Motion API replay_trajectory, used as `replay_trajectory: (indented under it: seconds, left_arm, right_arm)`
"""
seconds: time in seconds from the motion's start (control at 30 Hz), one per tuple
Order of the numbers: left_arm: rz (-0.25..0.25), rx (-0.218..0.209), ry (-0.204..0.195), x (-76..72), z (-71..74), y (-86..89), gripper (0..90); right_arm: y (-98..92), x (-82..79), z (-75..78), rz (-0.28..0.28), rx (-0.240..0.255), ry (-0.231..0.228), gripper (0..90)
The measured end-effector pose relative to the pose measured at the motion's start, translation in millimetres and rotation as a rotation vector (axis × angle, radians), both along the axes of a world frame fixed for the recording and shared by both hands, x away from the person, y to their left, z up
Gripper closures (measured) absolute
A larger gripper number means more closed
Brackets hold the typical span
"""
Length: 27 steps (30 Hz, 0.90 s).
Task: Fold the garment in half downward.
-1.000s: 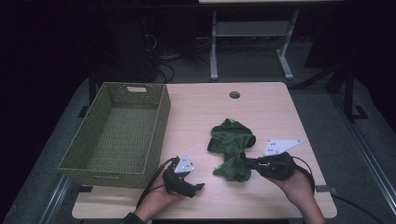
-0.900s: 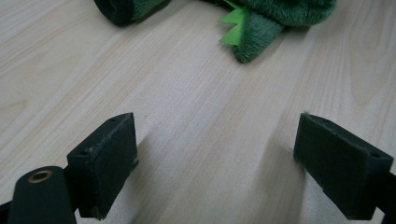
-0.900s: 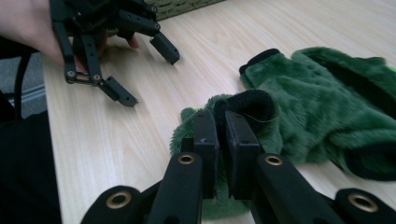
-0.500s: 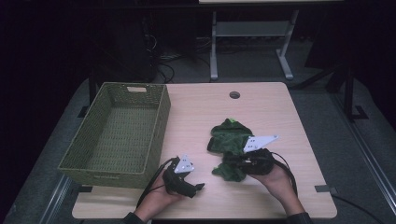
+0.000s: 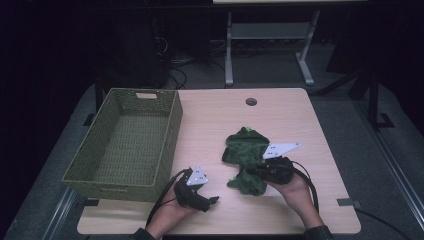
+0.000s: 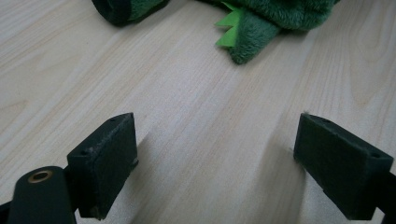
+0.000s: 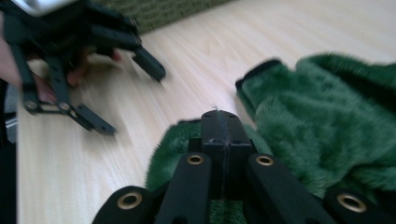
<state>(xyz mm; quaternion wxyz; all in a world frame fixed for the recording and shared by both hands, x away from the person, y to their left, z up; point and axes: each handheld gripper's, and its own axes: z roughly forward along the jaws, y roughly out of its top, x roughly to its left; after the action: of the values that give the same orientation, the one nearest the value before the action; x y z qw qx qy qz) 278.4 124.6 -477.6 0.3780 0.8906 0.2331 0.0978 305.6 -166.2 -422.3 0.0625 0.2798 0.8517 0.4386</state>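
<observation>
Garment (image 5: 246, 160): fuzzy green plush | right gripper (image 5: 254, 171) fingers together on it | left gripper (image 5: 214, 201) fingers apart

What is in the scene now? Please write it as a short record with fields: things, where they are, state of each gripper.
surface: light wooden table
main thing: fuzzy green garment, crumpled, right of centre
container: green woven basket, on the left side, nothing seen inside
right gripper: jaws pressed together over the garment's near edge; whether fabric is pinched is unclear
left gripper: jaws wide apart above bare wood, nothing between them, short of the garment
table detail: round cable hole near the far edge
</observation>
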Motion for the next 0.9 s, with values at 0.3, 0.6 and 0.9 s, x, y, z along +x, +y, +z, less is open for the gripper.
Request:
replay_trajectory:
  seconds: [0.3, 0.6, 0.9]
  left_arm:
    - [0.003, -0.001, 0.003, -0.4, -0.1, -0.2, 12.7]
    - [0.002, -0.002, 0.003, 0.4, -0.2, -0.9, 12.5]
    - [-0.025, 0.009, 0.014, 4.9, 1.8, -3.9, 13.0]
  right_arm:
    - [-2.8, 6.7, -39.4, -0.057, -0.061, 0.110, 90.0]
    - [-4.8, 4.7, -43.9, -0.091, -0.071, 0.132, 90.0]
    - [-11.1, -0.4, -29.6, -0.115, -0.040, 0.078, 79.4]
